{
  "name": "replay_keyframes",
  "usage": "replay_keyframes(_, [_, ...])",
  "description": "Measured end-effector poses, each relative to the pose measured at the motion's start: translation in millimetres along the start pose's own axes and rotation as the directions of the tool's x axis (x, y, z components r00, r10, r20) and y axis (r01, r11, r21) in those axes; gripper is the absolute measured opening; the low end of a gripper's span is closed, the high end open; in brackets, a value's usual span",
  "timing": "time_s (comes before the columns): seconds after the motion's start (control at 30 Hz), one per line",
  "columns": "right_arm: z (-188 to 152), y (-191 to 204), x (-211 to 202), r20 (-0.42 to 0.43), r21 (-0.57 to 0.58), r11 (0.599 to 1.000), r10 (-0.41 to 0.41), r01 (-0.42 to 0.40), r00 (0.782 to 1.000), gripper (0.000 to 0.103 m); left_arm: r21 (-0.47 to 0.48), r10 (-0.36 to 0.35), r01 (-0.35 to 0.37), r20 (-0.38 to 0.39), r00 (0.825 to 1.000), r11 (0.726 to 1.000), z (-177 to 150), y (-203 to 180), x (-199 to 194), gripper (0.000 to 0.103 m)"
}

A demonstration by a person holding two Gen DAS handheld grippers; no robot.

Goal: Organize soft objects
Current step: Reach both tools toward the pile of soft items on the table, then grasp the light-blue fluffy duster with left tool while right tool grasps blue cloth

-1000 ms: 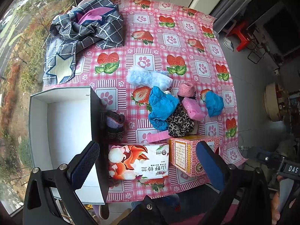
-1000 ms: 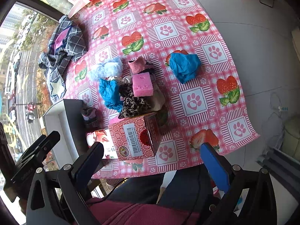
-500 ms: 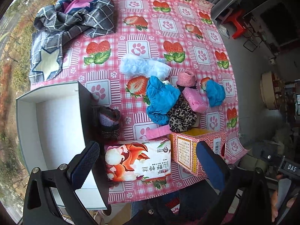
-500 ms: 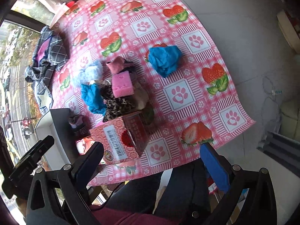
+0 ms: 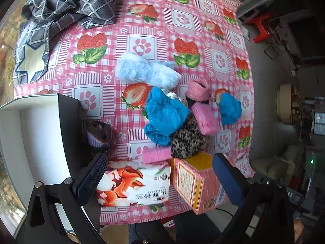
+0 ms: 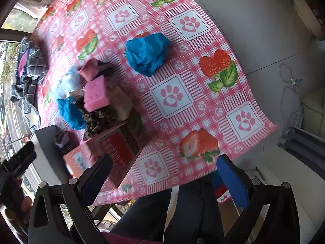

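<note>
Soft blue, pink and leopard-print pieces (image 5: pixel 183 140) heaped mid-table (image 5: pixel 142 22), white box (image 5: pixel 38 134) beside. Left gripper (image 5: pixel 159 178) and right gripper (image 6: pixel 165 174) aloft, jaws apart, empty. Likely to snag several tangled pieces at once, or nudge the pink carton (image 5: pixel 195 185) off the edge.

Glossy plastic tablecloth (image 5: pixel 142 24); fluffy pale-blue cloth (image 5: pixel 142 72); crinkled blue plastic (image 6: pixel 147 52); printed cardboard box (image 5: pixel 195 185).

Open storage box (image 5: pixel 30 134) at table's (image 5: pixel 154 30) left edge, tissue pack (image 5: pixel 134 185) just right of it, carton (image 5: pixel 195 185) beside pack, soft pile (image 5: pixel 168 118) behind both, folded garment (image 5: pixel 67 6) far left corner, lone crumpled cloth (image 6: pixel 146 52) right of pile.
</note>
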State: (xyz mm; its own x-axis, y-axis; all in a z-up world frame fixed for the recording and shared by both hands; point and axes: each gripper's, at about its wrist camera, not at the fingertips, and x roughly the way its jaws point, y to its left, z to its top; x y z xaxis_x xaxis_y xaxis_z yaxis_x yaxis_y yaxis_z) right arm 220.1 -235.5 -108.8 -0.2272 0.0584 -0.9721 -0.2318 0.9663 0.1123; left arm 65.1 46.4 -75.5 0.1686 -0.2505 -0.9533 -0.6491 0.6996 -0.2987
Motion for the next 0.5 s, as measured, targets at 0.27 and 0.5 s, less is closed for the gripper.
replay_keyframes(0.27, [50.5, 8.5, 16.4, 0.01, -0.089, 0.996, -0.013, 0.014, 1.0, 0.103, -0.109, 0.031, -0.032, -0.017, 0.999, 0.993, 57.4, 6.2, 29.5, 0.103])
replay_keyframes(0.5, [93.5, 20.6, 33.4, 0.06, -0.177, 0.981, -0.071, 0.08, 0.996, 0.103, -0.194, 0.052, -0.076, -0.124, 0.991, 0.978, 88.8, 10.7, 87.8, 0.103])
